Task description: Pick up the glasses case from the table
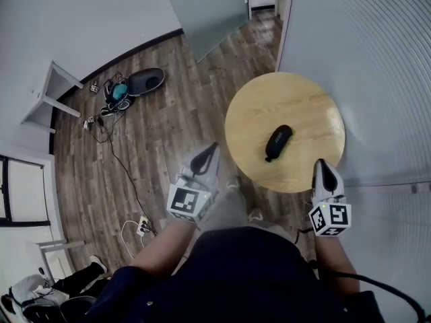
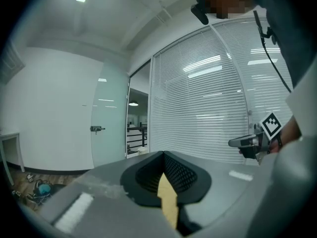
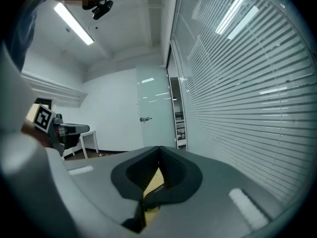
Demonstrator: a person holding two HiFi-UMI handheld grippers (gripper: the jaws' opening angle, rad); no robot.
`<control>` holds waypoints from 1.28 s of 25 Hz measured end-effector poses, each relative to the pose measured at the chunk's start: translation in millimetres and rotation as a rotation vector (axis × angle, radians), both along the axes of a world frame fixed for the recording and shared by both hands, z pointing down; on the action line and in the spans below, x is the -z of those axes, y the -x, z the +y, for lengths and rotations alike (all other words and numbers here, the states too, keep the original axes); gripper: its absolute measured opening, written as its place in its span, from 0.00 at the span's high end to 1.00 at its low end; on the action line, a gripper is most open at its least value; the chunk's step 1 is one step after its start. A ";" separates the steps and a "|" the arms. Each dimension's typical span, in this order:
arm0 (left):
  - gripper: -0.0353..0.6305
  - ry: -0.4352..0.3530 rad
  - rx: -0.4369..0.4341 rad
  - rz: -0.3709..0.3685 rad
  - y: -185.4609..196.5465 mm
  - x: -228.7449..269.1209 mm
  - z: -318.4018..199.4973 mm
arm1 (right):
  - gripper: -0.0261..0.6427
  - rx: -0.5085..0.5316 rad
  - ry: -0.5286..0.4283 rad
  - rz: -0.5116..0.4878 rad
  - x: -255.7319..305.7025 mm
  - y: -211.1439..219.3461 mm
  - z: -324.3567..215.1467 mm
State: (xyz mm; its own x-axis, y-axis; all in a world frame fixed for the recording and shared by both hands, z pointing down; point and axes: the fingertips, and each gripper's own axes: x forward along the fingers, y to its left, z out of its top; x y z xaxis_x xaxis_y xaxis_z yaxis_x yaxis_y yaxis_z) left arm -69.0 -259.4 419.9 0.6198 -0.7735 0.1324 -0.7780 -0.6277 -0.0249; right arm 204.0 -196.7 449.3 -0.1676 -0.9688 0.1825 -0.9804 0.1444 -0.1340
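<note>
Round wooden table [image 1: 310,106] stands by a wall of white slatted blinds [image 1: 377,59], on a wood-plank floor [image 1: 168,133]. Black glasses case [image 1: 278,142] lies on the tabletop near its middle, long axis on a diagonal, alone on the wood. Left gripper [image 1: 210,155] hangs over the floor just beside the table's near-left rim, tip aimed toward the table and well apart from the case. Its own view shows the dark jaw pads meeting at the tip, nothing gripped, only a sliver of tan tabletop below the join. Right gripper [image 1: 323,168] sits at the table's near-right edge, tip just over the rim, also apart from the case. Its jaws are pressed together and empty; low in the gap under them a dark strip with small print crosses the tan wood, possibly the case, though the view is too narrow to tell. Loose cables [image 1: 111,147] and a white power strip [image 1: 143,226] lie on the floor to the left.
</note>
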 end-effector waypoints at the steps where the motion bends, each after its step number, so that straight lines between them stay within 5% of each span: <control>1: 0.94 -0.004 -0.014 0.000 -0.6 -1.1 -14.1 | 0.95 -0.018 0.007 0.005 -2.5 0.3 -8.4; 11: 0.94 0.016 -0.227 0.002 -37.4 -15.0 -148.7 | 0.95 -0.207 0.092 -0.028 -34.0 -5.5 -93.9; 23: 0.94 0.108 -0.393 -0.037 -110.3 -77.0 -176.3 | 0.94 -0.207 0.251 -0.124 -112.9 -2.8 -125.1; 32: 0.94 0.174 -0.432 -0.127 -152.4 -161.1 -183.5 | 0.64 -0.108 0.374 -0.211 -209.8 1.5 -152.8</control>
